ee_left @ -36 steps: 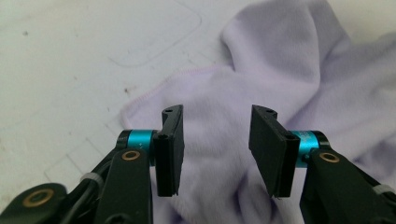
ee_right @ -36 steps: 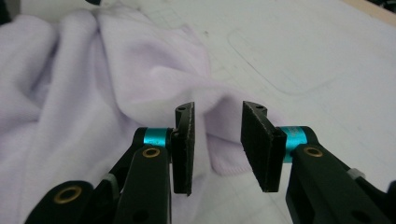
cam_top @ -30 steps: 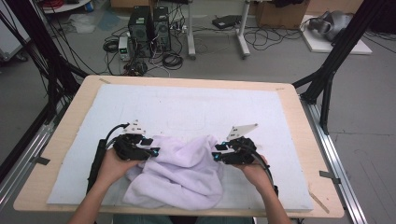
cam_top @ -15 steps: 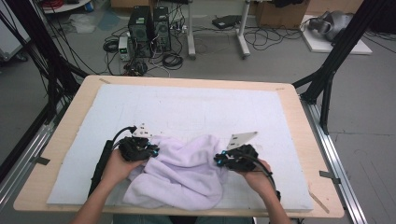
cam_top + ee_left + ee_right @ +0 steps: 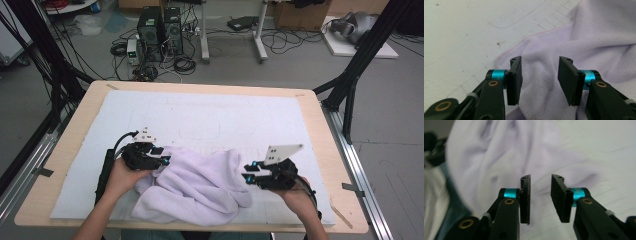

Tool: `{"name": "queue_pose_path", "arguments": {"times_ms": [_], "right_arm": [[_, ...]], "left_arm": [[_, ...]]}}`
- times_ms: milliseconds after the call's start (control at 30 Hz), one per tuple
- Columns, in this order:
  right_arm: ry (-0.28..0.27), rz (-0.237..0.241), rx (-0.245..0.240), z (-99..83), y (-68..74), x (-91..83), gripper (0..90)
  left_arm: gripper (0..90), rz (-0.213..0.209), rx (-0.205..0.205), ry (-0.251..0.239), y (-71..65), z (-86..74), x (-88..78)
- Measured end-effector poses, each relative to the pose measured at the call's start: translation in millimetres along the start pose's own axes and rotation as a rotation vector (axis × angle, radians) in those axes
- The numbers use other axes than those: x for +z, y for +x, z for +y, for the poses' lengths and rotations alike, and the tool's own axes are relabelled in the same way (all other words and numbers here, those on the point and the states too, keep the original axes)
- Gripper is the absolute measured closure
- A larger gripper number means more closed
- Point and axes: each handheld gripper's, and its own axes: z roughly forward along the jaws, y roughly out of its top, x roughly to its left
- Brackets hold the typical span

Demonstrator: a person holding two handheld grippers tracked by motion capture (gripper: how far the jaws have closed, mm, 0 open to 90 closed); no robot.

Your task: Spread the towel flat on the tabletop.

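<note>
A: From above, the crumpled lilac terry towel (image 5: pixel 192 186) lay near-centre on the white mat (image 5: pixel 220 117), between both grippers.

B: The left gripper (image 5: pixel 539 80) straddled a fold unpinched, just reopened; the right gripper (image 5: pixel 540 198) was likewise spread, empty. A shallow bite might slip.

The far half of the white mat (image 5: pixel 215 112) lies bare from edge to edge, so a hand could sweep across it unhindered. Nearer the person, the crumpled lilac towel (image 5: pixel 197 185) heaps up between the left gripper (image 5: pixel 161 156) and the right gripper (image 5: pixel 248 171), blocking the straight path from one to the other. Bare mat runs outside each gripper to the table's wooden rim (image 5: pixel 327 135).
</note>
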Motion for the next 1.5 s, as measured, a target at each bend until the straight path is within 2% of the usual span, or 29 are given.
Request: {"name": "queue_pose_path", "arguments": {"times_ms": [67, 100, 167, 200, 333, 400, 500, 533, 567, 700, 767, 800, 833, 867, 900, 933, 967, 1000, 1033, 1067, 1100, 1133, 1233, 1267, 1300, 1333, 1367, 1400, 1500], "right_arm": [[-0.019, -0.044, 0.034, 2.0, -13.8, 1.0, 68.0], [-0.002, -0.069, 0.039, 1.1, -21.8, 8.3, 67.3], [0.015, -0.074, 0.053, -0.3, -25.4, 14.3, 66.6], [0.061, -0.067, 0.086, -7.2, -33.4, 36.0, 60.6], [0.119, -0.081, 0.092, -12.3, -34.3, 66.0, 57.5], [0.132, -0.108, 0.085, -11.4, -34.8, 76.2, 61.6], [0.138, -0.129, 0.095, -10.8, -36.2, 83.9, 68.7], [0.124, -0.116, 0.087, -11.9, -37.6, 91.1, 79.3], [0.116, -0.107, 0.087, -12.1, -37.4, 92.5, 83.9], [0.124, -0.093, 0.055, -11.2, -37.0, 89.9, 87.3], [0.131, -0.088, 0.049, -8.5, -37.0, 79.9, 87.5], [0.113, -0.107, 0.036, -4.2, -38.4, 63.6, 87.5], [0.113, -0.107, 0.036, -4.2, -38.4, 63.6, 87.5], [0.128, -0.140, 0.022, 1.0, -41.1, 45.1, 87.5], [0.138, -0.178, 0.012, 3.8, -43.1, 36.1, 87.5], [0.136, -0.204, 0.010, 6.8, -46.4, 26.9, 87.5], [0.136, -0.204, 0.010, 6.8, -46.4, 26.9, 87.5], [0.100, -0.258, 0.020, 13.0, -52.5, 10.2, 85.6], [0.100, -0.258, 0.020, 13.0, -52.5, 10.2, 85.6], [0.041, -0.293, 0.043, 16.6, -56.6, -0.1, 75.8], [0.041, -0.293, 0.043, 16.6, -56.6, -0.1, 75.8], [0.035, -0.289, 0.052, 14.5, -59.3, 1.9, 69.1], [0.042, -0.273, 0.062, 8.0, -61.8, 9.5, 67.4], [0.075, -0.241, 0.089, -1.7, -64.7, 22.3, 62.5], [0.075, -0.241, 0.089, -1.7, -64.7, 22.3, 62.5], [0.114, -0.199, 0.099, -12.6, -66.0, 38.1, 59.8], [0.114, -0.199, 0.099, -12.6, -66.0, 38.1, 59.8], [0.145, -0.177, 0.112, -19.5, -66.9, 49.0, 56.8], [0.153, -0.165, 0.116, -23.2, -68.1, 54.7, 56.6]], "left_arm": [[55.6, 0.008, -0.001, 0.003, 0.8, 0.4, 2.3], [56.0, 0.015, -0.001, 0.011, 1.8, 0.8, 6.1], [56.0, 0.031, 0.006, 0.044, 3.3, 0.6, 14.0], [55.6, 0.041, 0.007, 0.074, 4.2, -0.2, 21.3], [58.0, 0.035, -0.011, 0.106, 6.6, -2.8, 31.0], [67.0, 0.015, -0.003, 0.116, 6.1, -3.6, 35.6], [72.8, 0.016, 0.016, 0.117, 3.3, -3.4, 36.4], [76.5, 0.018, 0.027, 0.117, 1.6, -3.2, 36.1], [77.7, 0.018, 0.027, 0.117, 1.6, -3.2, 36.1], [79.7, 0.033, 0.036, 0.095, 0.8, -2.4, 31.0], [80.1, 0.041, 0.038, 0.072, 0.5, -1.1, 26.3], [80.4, 0.040, 0.031, 0.039, 1.6, 0.7, 20.4], [80.6, 0.040, 0.031, 0.039, 1.6, 0.7, 20.4], [80.7, 0.047, 0.017, -0.003, 2.5, 3.3, 15.4], [80.8, 0.047, 0.017, -0.003, 2.5, 3.3, 15.4], [80.7, 0.063, 0.011, -0.042, 2.5, 6.9, 12.0], [80.6, 0.063, 0.011, -0.042, 2.5, 6.9, 12.0], [79.1, 0.090, 0.011, -0.088, 2.2, 9.5, 9.9], [75.2, 0.090, 0.011, -0.088, 2.2, 9.5, 9.9], [66.7, 0.099, -0.006, -0.095, 3.9, 11.4, 9.9], [62.2, 0.099, -0.006, -0.095, 3.9, 11.4, 9.9], [58.5, 0.100, -0.028, -0.089, 8.4, 11.2, 11.5], [54.5, 0.094, -0.053, -0.073, 12.4, 9.8, 14.6], [53.2, 0.090, -0.053, -0.033, 14.8, 8.7, 19.1], [52.1, 0.090, -0.053, -0.033, 14.8, 8.7, 19.1], [50.9, 0.074, -0.062, -0.007, 15.5, 7.8, 23.5], [50.9, 0.066, -0.061, 0.017, 15.9, 7.4, 26.5], [48.8, 0.057, -0.054, 0.085, 15.2, 5.3, 36.1], [49.5, 0.049, -0.050, 0.128, 15.1, 2.1, 45.4]]}}
